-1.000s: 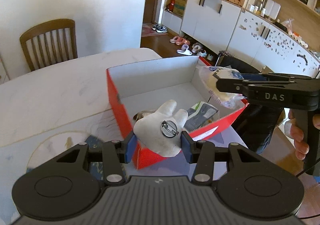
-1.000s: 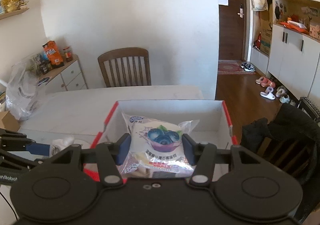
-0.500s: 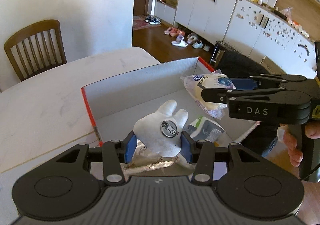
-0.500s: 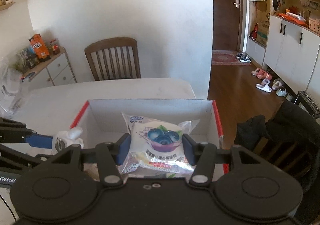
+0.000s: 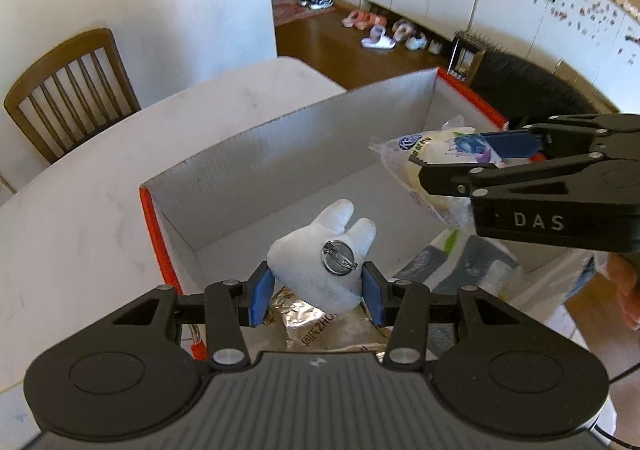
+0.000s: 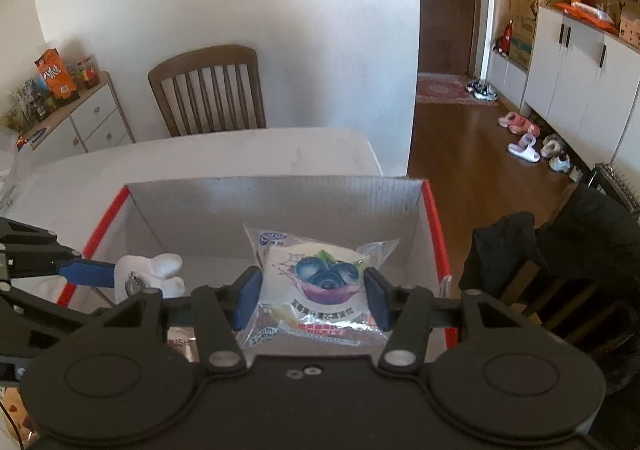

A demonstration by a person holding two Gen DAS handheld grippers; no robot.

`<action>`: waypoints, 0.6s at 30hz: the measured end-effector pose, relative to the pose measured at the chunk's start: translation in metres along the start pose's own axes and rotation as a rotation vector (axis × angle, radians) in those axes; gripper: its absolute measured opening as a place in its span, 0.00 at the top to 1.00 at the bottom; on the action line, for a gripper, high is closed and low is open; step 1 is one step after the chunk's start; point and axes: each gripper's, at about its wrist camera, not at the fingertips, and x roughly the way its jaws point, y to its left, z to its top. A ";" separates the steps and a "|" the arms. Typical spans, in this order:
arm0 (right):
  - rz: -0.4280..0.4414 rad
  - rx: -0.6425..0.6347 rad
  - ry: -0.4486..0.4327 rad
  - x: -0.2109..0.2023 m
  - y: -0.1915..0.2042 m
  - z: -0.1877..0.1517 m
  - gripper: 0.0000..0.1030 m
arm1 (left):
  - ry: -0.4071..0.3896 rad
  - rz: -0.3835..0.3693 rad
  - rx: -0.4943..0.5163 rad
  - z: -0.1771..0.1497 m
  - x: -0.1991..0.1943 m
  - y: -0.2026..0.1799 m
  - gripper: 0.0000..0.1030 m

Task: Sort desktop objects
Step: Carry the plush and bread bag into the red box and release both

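Note:
My left gripper (image 5: 316,292) is shut on a white plush toy (image 5: 320,250) with a round metal pin on it, held over the inside of an open red cardboard box (image 5: 256,138). In the right wrist view the same plush toy (image 6: 150,276) shows at the left, inside the box (image 6: 276,198). My right gripper (image 6: 312,300) is shut on a clear snack bag with blueberries printed on it (image 6: 316,282), also over the box. In the left wrist view that bag (image 5: 436,154) hangs at the right, clamped in the right gripper (image 5: 460,160).
Inside the box lie a gold foil packet (image 5: 316,330) and a grey-and-white packet (image 5: 460,262). The box sits on a white table (image 5: 80,218). A wooden chair (image 6: 208,90) stands behind it, and a dark coat hangs on a chair (image 6: 560,250) to the right.
Both grippers have moved forward and down over the box with their loads. The plush toy was in front of the box's near wall and now hangs inside it.

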 end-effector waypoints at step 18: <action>0.003 -0.019 0.140 0.040 0.001 0.000 0.47 | 0.127 0.037 0.066 0.000 0.047 -0.002 0.55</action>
